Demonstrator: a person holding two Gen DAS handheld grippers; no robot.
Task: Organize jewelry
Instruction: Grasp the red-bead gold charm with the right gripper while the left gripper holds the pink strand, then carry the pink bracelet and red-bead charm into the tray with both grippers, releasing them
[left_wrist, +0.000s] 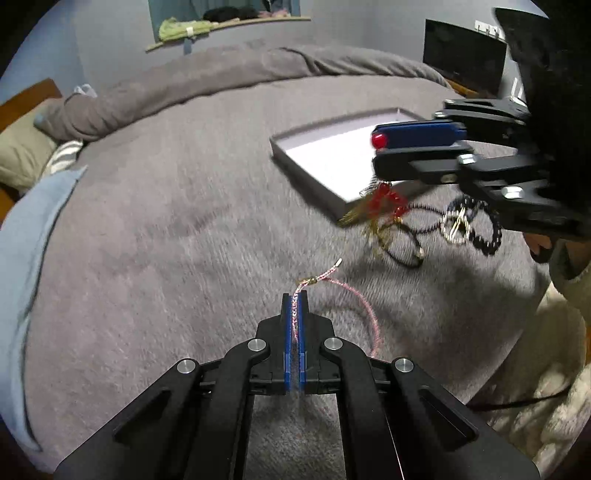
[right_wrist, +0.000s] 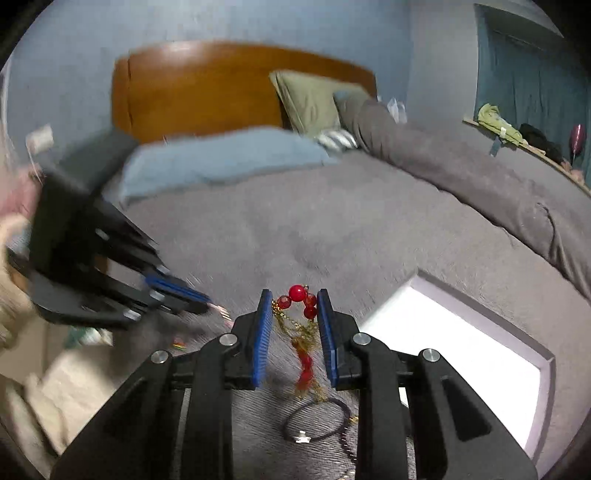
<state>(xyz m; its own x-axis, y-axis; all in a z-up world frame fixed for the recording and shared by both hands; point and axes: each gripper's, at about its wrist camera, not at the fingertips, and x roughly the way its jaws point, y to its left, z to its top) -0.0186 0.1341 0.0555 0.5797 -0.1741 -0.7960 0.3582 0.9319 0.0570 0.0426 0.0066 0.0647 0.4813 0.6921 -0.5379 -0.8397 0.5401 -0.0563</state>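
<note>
**Two pieces off the blanket, much of the pile blurred**

Grey blanket (left_wrist: 166, 206) covers the bed from edge to edge, with a wooden headboard (right_wrist: 207, 88) and a green pillow (right_wrist: 314, 99) at the far end, both smeared by motion. Down low, the left gripper (left_wrist: 294, 295) has its blue pads pressed together on a pink braided bracelet (left_wrist: 364, 314); the cord curls away to the right and its lower end slips out of sight behind the black linkage. Over on the right, the right gripper (right_wrist: 294, 295) carries a red bead necklace (right_wrist: 297, 293) between its pads, jaws standing a little apart around the beads, gold chain and more red beads dangling below in a blur. Whether both pads truly press the beads is hard to call. A shallow white box (left_wrist: 332, 155) lies open just beyond, its near corner hidden behind the hanging necklace in the left view. Beside it sits a tangle of black and pearl-coloured bead loops (left_wrist: 469, 221), too blurred to separate. A black cord bracelet (right_wrist: 317, 421) rests on the blanket beneath the right gripper, partly cut off by its frame.
</note>
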